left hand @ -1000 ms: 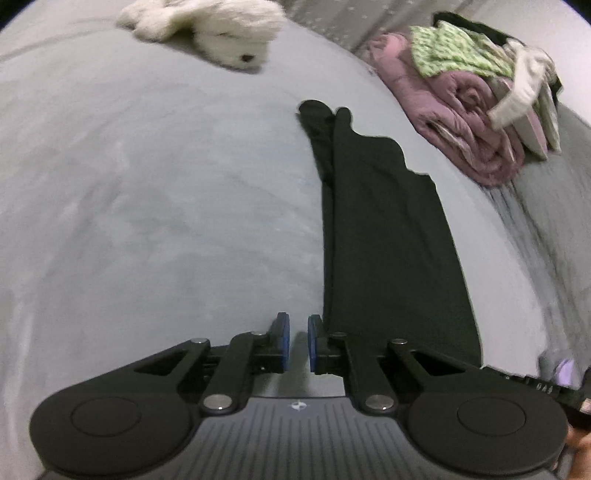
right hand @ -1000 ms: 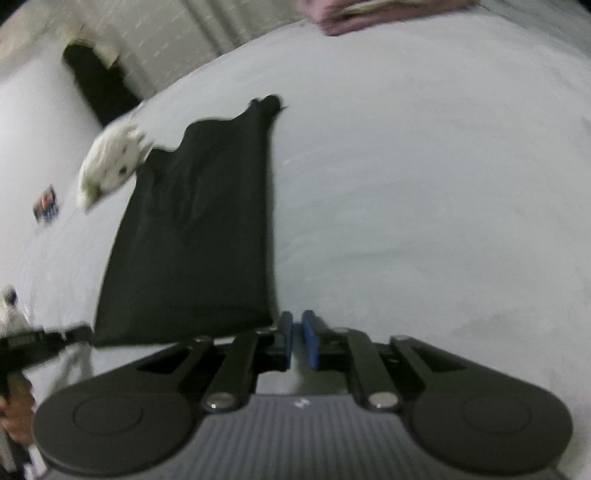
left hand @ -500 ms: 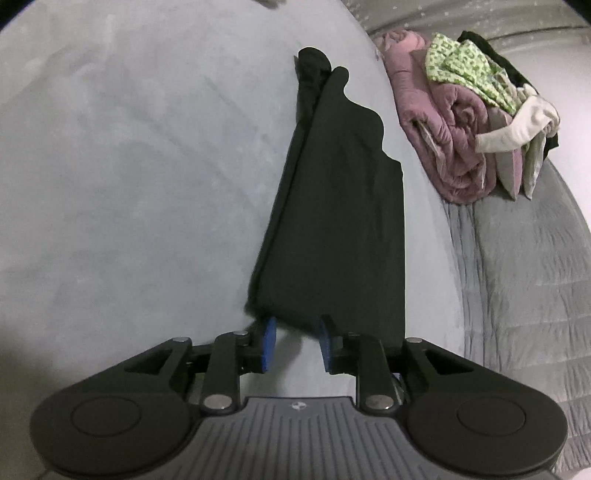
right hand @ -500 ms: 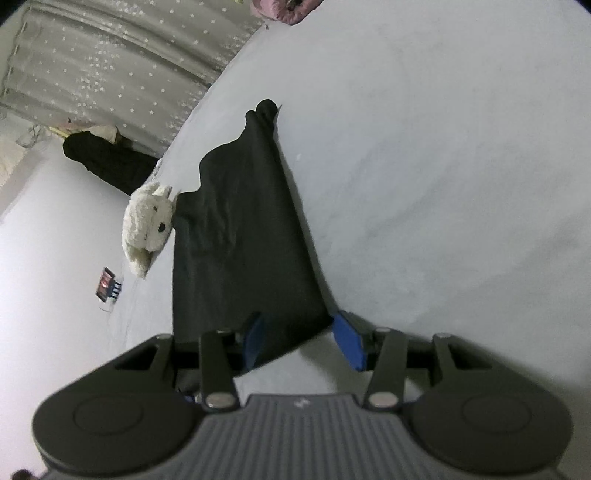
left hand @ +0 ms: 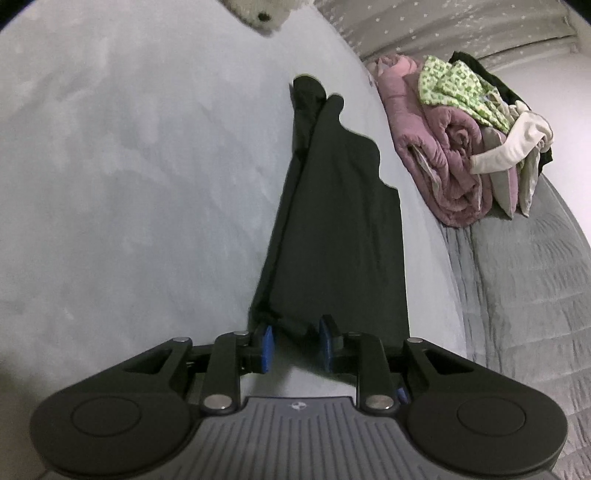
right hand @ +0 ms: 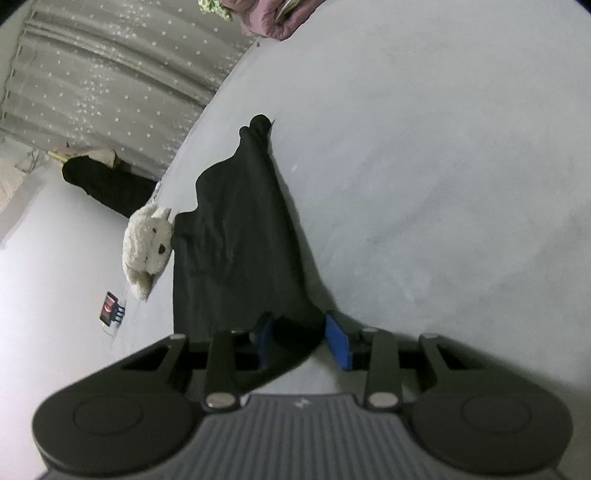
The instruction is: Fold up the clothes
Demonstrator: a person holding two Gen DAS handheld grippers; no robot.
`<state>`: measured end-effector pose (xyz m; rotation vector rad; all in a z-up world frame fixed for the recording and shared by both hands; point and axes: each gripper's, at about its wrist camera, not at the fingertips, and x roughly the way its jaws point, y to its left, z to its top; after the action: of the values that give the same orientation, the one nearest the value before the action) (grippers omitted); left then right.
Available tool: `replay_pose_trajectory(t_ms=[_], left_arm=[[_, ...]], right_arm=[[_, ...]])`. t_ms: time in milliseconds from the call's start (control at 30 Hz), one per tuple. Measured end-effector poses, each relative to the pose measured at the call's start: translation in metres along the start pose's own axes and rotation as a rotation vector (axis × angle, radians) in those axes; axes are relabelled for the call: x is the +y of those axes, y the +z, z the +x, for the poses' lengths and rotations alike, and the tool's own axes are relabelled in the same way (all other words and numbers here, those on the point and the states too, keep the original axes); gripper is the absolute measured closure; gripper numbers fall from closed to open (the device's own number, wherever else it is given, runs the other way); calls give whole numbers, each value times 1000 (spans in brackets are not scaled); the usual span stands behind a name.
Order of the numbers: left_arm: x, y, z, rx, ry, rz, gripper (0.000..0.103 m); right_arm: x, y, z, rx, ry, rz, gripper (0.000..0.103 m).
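plush toy (left hand: 264, 14): cut off by top edge in left wrist view, only lower part with one dark eye showed
clothes pile (right hand: 266, 16): cropped at top of right wrist view, just a pink and green bit
black garment (right hand: 236, 240): near hem hid behind right gripper (right hand: 301, 341) body; contact with the spread pads unclear
small red object (right hand: 110, 312): lower left, too small to identify
dark shape (right hand: 103, 181): upper left by curtain, unclear what it was

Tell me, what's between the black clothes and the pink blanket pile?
Only bare grey bed lies between the black garment and the pink blanket pile, as the left wrist view shows.
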<state>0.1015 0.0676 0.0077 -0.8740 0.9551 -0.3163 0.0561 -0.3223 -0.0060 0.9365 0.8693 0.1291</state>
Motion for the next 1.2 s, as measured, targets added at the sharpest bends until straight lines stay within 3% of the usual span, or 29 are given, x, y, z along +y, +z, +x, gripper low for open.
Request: replay_pose_trajectory(t_ms=[233, 300, 400, 833, 1000, 1200], left_arm=[[-2, -1, 3, -26, 15, 50, 81], [-5, -2, 3, -34, 28, 81, 96], [-5, -4, 0, -42, 32, 91, 99], [-22, -8, -44, -81, -1, 108, 101], [-24, -24, -63, -65, 6, 87, 101], [-19, -72, -100, 24, 54, 98, 101]], right_arm=[[3, -4, 7, -27, 10, -10, 72], [4, -5, 8, -31, 0, -19, 82], [6, -7, 7, -40, -4, -23, 87], [40, -12, -33, -36, 23, -56, 90], [34, -32, -55, -2, 10, -1, 90], [26, -70, -91, 44, -11, 31, 90]])
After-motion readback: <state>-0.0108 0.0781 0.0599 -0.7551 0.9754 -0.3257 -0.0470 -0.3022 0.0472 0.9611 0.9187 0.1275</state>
